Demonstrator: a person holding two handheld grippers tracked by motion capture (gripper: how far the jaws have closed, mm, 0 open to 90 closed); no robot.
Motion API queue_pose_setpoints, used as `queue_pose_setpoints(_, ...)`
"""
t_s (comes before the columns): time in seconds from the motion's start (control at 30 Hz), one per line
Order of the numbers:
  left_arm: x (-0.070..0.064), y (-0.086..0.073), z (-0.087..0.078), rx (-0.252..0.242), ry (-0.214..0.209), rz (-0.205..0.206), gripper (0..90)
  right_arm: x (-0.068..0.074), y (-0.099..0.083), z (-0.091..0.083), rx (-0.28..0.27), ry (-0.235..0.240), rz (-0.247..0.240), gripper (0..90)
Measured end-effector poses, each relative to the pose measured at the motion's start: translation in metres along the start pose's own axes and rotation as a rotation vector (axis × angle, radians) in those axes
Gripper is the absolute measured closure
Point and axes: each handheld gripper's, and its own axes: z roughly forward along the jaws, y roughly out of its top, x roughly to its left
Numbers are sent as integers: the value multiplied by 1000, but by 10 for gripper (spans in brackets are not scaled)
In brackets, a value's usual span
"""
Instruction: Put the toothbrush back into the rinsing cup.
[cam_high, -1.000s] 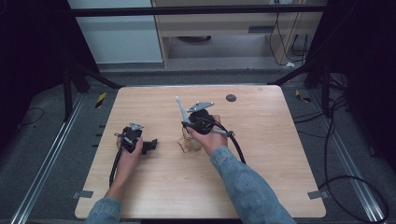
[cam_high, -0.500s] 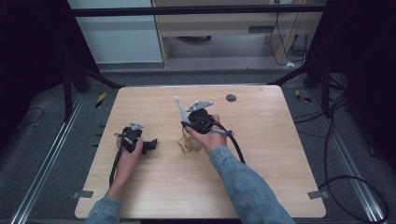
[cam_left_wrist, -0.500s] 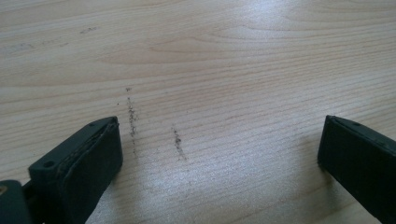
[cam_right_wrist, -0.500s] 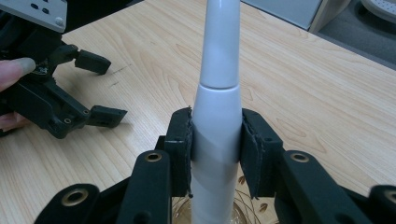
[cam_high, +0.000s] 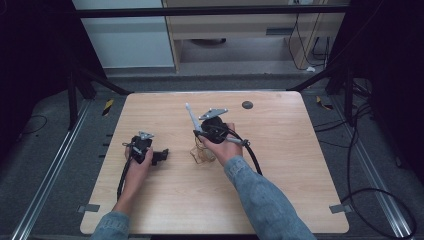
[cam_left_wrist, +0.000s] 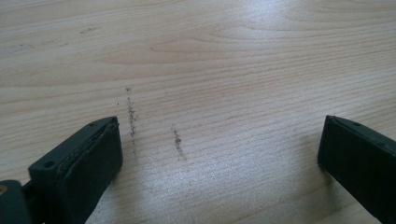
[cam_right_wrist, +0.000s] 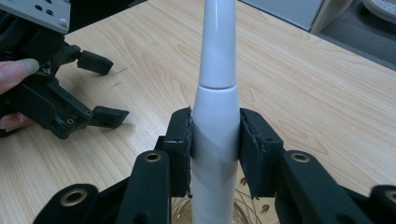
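Right gripper (cam_right_wrist: 215, 144) is closed on a white tapered handle (cam_right_wrist: 215, 93), with both black pads pressed flat against its thicker lower section. In the right gripper view, the handle rises straight up between my jaws, narrowing above a seam. Below the jaws, its lower end meets a clear glass vessel with a gold pattern (cam_right_wrist: 247, 210); I cannot tell whether the end rests inside the vessel or just above it.

In the high view, my right gripper (cam_high: 200, 131) sits near the middle of the table (cam_high: 280, 165), and the white handle (cam_high: 191, 116) leans up and away from me. The glass vessel (cam_high: 201, 155) stands on the table just on my side of that gripper, next to my right hand (cam_high: 222, 147).

Left gripper (cam_high: 160, 156) lies low on the table, well to the left of the glass vessel, with my left hand (cam_high: 136, 167) around its body. In the left gripper view, its jaws stand wide apart with nothing between them; bare wood with a few dark scuff marks (cam_left_wrist: 177, 140) lies below. A dark round cap (cam_high: 247, 105) is set in the table beyond the glass vessel, toward the far edge.
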Motion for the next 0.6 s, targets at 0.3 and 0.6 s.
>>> queue_pose_setpoints(0.3,0,0,0,0,0,-1,0,0,1,-3,-4,1,-1,649)
queue_pose_setpoints(0.6,0,0,0,0,0,0,0,0,3,-7,-14,6,-7,621)
